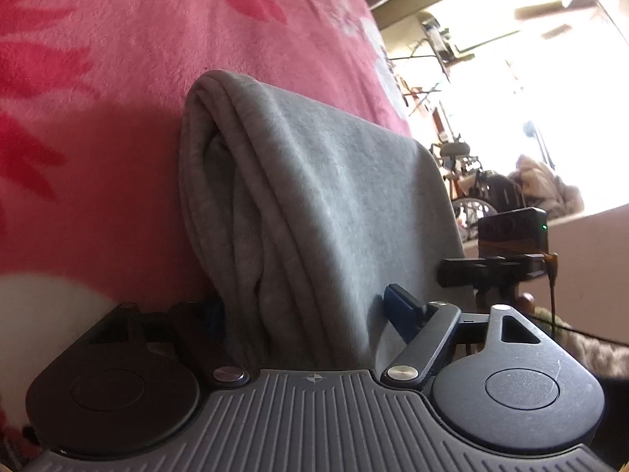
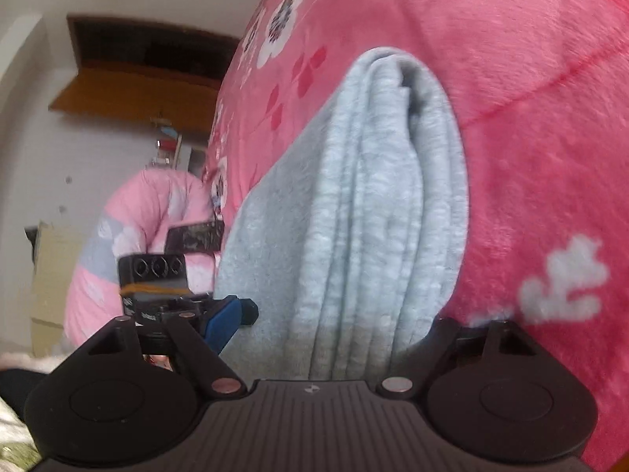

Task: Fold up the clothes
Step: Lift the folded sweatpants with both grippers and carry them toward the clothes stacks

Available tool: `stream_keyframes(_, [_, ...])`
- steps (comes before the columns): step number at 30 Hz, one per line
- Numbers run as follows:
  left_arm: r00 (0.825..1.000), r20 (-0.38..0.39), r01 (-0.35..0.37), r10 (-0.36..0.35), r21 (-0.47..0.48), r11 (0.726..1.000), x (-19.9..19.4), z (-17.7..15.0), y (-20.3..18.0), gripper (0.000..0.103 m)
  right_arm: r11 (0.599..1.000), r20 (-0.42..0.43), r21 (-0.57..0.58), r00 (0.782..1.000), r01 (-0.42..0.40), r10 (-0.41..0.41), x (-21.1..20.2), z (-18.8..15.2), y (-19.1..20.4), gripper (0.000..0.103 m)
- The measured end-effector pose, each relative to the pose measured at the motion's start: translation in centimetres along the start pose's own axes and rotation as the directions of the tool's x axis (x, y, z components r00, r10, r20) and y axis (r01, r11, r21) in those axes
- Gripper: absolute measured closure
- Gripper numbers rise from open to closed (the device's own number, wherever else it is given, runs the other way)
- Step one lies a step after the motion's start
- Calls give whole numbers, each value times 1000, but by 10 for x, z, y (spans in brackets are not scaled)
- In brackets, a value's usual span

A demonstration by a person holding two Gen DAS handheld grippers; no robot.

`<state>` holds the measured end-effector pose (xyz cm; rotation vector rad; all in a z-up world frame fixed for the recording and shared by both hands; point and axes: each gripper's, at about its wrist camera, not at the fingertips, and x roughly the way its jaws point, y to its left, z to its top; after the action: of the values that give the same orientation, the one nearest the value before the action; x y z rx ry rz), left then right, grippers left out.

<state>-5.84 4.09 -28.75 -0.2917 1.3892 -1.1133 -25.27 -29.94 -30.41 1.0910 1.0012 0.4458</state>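
- Two grippers in use, one at each end of a folded grey garment (image 1: 314,196) lying on a pink blanket (image 1: 98,118) with a red and white flower print.
- Garment: several stacked layers, folded edges visible as parallel ridges (image 2: 373,216); it lies flat on the blanket, its far end rounded over.
- Left gripper (image 1: 302,306): the garment's near end sits between its jaws. One blue fingertip (image 1: 401,303) shows beside the cloth on the right of that view; the other is mostly hidden behind the fabric. Cannot tell whether the pads press on the cloth.
- Right gripper (image 2: 342,322): the other end of the garment fills the gap between its jaws. Blue fingertip (image 2: 224,322) visible at the cloth's left edge in that view; opposite finger is in shadow against the blanket. Grip or mere straddle cannot be told.
- Left wrist view: the right gripper's camera block (image 1: 511,232) shows beyond the garment's right edge.
- Right wrist view: the left gripper's camera block (image 2: 153,267) shows past the garment's left edge, with a pink patterned sleeve (image 2: 129,236) behind it.
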Motion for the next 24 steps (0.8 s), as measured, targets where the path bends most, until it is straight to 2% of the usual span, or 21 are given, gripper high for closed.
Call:
stream_keyframes(3, [1000,-10,20,-20,-4,1000,-4,-3,8,37,1000,-4,25,1000,-5,5,-5,-6,-9,56])
stream_keyframes(4, [1000,-14,24,-24,-8,1000,-4,-3,11,38,999,2,44,1000,-9,9,-6,-8,-14,61])
stream_keyframes(7, [1000,1,19,-19,-38,999,6,5,11,39,999,1,46,1000,-1,1,4,-2,-15,62])
stream_keyframes(9, [1000,14,-12,12,0,1000,1,-1,4,40,1000,-12,16,1000,23,-22,15,4,-7,61])
stream_keyframes(11, [999,31,-32,31,27,999,-5,-5,-3,50,999,-10,-15,999,48,-48,15,5,0,62])
stream_keyframes(14, [998,59,-31,27,60,998,-13,-8,-14,57,998,28,-38,998,50,-49,7,-1,7,69])
stream_keyframes(17, [997,65,-34,28,91,995,-12,-8,-24,58,998,48,-47,998,41,-39,5,-4,13,71])
stream_keyframes(24, [994,106,-6,-2,75,997,-20,0,-24,58,995,76,-94,997,39,-32,1,3,33,71])
